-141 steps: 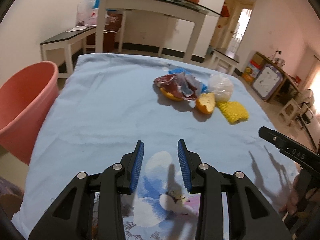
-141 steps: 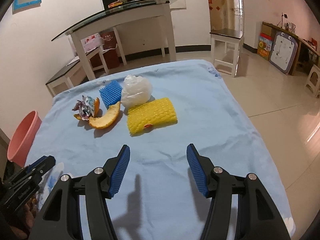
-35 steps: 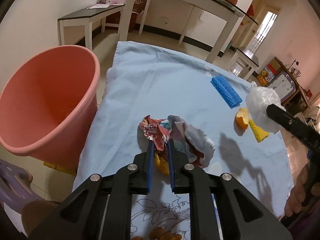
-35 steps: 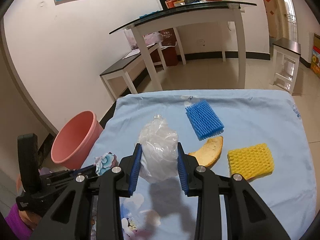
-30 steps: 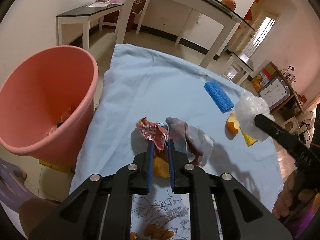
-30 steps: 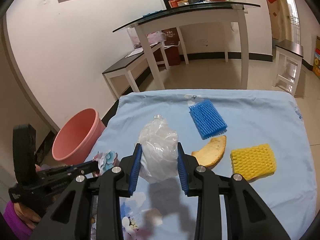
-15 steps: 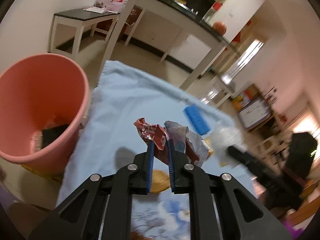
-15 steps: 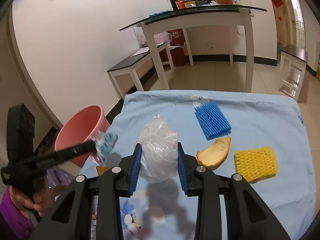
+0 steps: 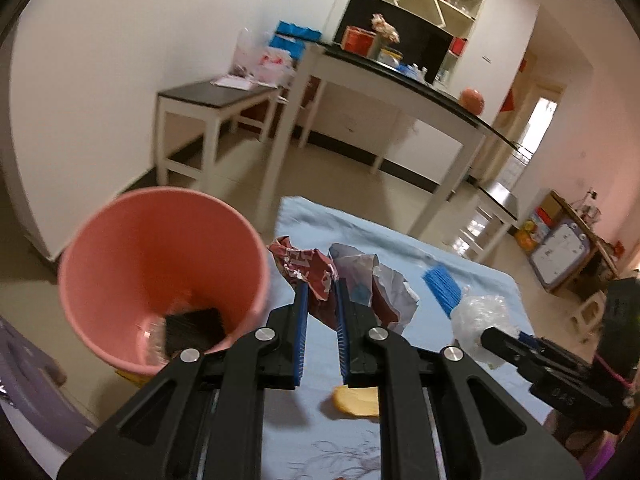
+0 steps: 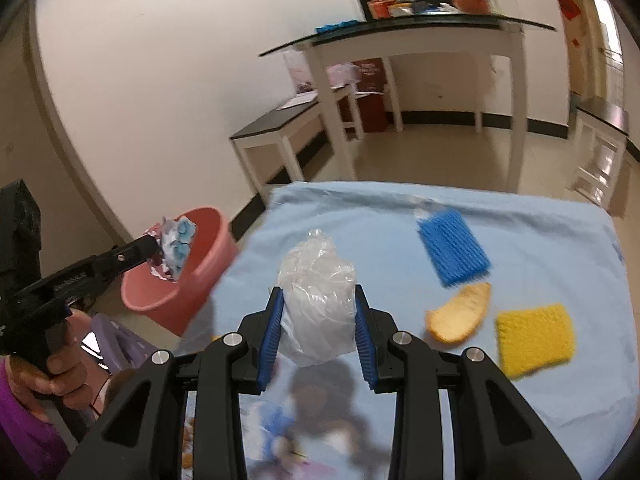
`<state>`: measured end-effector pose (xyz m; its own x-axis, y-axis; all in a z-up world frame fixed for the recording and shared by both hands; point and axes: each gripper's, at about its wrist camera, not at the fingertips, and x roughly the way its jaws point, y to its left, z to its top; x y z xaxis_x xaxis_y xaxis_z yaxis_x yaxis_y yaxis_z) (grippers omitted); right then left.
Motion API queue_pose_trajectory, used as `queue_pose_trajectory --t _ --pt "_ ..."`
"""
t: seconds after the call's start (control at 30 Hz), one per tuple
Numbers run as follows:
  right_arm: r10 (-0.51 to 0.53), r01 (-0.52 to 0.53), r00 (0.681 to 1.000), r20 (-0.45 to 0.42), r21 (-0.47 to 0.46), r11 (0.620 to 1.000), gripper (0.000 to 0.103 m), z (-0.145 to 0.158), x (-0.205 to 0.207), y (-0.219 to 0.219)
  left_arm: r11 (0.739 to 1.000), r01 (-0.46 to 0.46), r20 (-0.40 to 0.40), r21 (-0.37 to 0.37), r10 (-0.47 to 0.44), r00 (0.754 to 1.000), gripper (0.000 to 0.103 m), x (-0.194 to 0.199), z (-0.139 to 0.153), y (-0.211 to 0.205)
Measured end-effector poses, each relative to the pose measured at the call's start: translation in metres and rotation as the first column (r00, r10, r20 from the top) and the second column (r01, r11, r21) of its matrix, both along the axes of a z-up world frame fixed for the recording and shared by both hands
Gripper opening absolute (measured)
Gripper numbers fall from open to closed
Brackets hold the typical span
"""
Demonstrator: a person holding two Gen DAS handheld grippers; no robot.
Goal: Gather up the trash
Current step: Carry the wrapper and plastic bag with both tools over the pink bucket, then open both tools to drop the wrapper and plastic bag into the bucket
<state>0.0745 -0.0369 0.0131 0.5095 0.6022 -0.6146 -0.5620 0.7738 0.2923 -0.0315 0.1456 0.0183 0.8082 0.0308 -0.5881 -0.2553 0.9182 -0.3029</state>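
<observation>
Orange peel slice [image 9: 356,400] half hidden behind gripper frame. Dark flat object [image 9: 192,330] inside pink plastic bucket [image 9: 160,216]: too blurred to identify. Floral print [image 10: 280,436] smeared.

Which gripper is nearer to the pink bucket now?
Left. The left gripper, holding a crumpled wrapper, is beside the pink bucket rim; the right gripper holds a plastic bag over the table.

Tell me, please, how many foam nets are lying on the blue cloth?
2: a blue net at the far middle of the cloth, and a yellow net nearer, at right beside the peel. The fingers may hide others.
</observation>
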Motion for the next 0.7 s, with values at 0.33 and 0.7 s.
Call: queue_pose_trajectory --t 0.33,0.7 --pt "0.179 -0.180 0.984 0.025 0.044 0.983 0.033 0.031 -0.009 0.101 0.984 -0.169 0.015 0.051 0.169 0.986 0.013 -0.039 0.006 0.059" --pt "0.250 -0.250 0.968 -0.009 0.004 0.968 0.034 0.010 -0.007 0.203 0.974 -0.214 -0.033 0.072 0.216 0.976 0.013 -0.045 -0.017 0.102"
